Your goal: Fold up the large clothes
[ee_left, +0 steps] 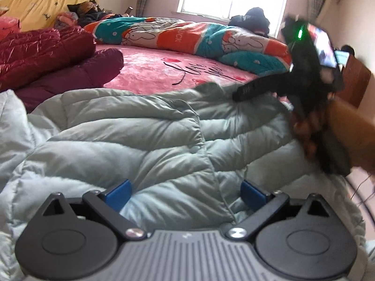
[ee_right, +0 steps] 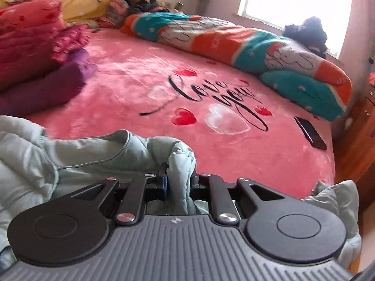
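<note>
The pale green puffer jacket lies spread across the near edge of the bed, on its pink blanket. The right gripper has its jaws closed on a bunched fold of the jacket's edge, the fabric pinched up between them. The left gripper hovers over the jacket's quilted front with jaws wide open, holding nothing.

The pinch looks narrow, and slick padded fabric may slide out once the fold is lifted. With only one side held, the bulky jacket could drag or twist rather than fold flat, and part of it already hangs over the bed's edge, so its weight may pull it down.

A dark phone lies on the blanket near the right side, in the likely sweep of the fabric. A purple coat and a glossy red jacket crowd the left, and a rolled patterned quilt lines the far side.
</note>
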Motion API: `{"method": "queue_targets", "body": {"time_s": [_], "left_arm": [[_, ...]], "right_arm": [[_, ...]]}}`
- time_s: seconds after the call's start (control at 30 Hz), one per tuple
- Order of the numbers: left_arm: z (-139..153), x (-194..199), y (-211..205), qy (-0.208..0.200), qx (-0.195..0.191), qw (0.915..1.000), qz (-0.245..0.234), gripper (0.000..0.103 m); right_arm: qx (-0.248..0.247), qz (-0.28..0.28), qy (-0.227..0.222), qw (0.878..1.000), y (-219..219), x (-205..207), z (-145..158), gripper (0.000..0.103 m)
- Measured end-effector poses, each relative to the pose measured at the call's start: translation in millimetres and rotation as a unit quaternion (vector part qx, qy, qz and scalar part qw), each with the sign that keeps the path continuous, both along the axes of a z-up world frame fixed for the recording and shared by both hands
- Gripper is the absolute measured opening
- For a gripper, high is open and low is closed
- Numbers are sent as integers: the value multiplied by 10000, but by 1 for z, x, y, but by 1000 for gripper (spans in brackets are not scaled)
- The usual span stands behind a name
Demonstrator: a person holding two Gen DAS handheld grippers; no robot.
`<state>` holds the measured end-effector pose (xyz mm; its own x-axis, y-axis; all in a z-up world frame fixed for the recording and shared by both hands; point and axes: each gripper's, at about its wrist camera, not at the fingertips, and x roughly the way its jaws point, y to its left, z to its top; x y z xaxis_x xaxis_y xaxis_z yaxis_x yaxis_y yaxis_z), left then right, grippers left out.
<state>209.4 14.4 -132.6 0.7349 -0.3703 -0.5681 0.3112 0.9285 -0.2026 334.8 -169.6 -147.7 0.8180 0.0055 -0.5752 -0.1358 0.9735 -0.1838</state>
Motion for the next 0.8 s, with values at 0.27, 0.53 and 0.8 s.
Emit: {"method": "queue_targets", "body": {"time_s": [0.27,0.53,0.8], "left_arm": [[7,7,13,201,-348,9992,64,99],[37,20,52,-341,-554,9969,435,99],[17,74,117,122,-769,9902,1163,99]], "right_arm": [[23,-274,148,9995,-7,30,-30,24],[890,-299,29,9956,-33,10,-10,89],[1511,-190,42,9883,-35,-27,4,100]]}}
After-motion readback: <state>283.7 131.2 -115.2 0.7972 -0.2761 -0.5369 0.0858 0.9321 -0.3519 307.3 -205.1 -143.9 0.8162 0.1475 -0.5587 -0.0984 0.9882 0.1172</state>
